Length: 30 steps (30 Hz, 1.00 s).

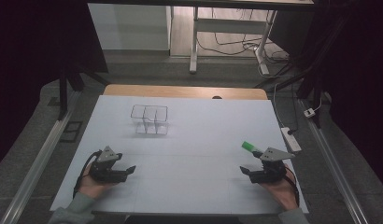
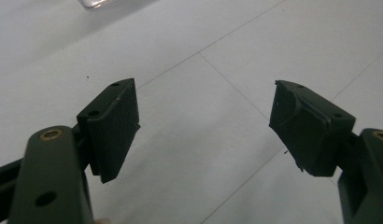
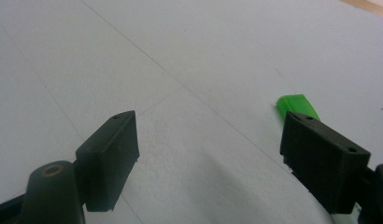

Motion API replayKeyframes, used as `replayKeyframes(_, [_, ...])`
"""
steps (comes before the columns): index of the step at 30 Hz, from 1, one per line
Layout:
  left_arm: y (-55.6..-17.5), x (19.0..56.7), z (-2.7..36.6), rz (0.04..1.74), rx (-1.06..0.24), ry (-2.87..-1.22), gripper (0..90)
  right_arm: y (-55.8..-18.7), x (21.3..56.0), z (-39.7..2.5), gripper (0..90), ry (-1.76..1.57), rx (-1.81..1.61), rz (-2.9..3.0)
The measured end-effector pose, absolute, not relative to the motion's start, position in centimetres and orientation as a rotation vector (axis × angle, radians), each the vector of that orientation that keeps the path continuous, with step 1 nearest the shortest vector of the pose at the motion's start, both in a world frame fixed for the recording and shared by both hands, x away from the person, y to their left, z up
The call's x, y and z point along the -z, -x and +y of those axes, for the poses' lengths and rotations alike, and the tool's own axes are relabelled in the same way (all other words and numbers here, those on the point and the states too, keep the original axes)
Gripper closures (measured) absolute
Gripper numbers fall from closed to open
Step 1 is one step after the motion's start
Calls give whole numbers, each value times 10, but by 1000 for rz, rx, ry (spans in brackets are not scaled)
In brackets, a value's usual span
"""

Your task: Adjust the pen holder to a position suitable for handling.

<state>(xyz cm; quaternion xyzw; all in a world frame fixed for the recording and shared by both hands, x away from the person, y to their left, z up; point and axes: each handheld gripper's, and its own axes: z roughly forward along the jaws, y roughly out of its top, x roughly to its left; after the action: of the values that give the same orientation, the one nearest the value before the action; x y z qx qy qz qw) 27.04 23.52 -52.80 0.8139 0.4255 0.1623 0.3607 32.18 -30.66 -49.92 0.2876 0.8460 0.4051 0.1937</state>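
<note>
A small green object [image 1: 248,147] lies on the white table sheet [image 1: 189,149] at the right, just beyond my right gripper [image 1: 245,170]; in the right gripper view the green object [image 3: 296,105] pokes out behind the right-hand jaw. That gripper [image 3: 208,154] is open with nothing between its jaws. My left gripper [image 1: 130,169] rests near the front left of the sheet, also open and empty [image 2: 203,126]. A clear plastic box with compartments [image 1: 150,120] stands at the middle back of the sheet; a corner of the clear box [image 2: 94,3] shows in the left gripper view.
The wooden table edge [image 1: 185,91] shows behind the sheet. Beyond it are a desk frame and cables [image 1: 236,44] on the floor; a white power strip [image 1: 291,138] lies off the right edge. Dark curtains flank both sides.
</note>
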Motion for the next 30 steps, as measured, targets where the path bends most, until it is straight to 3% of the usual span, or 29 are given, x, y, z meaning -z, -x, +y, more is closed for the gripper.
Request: replayKeyframes(30, [-285, 521, 236, 1095, -469, -2080, 248, -323, 503, -303, 229, -805, -1131, 2398])
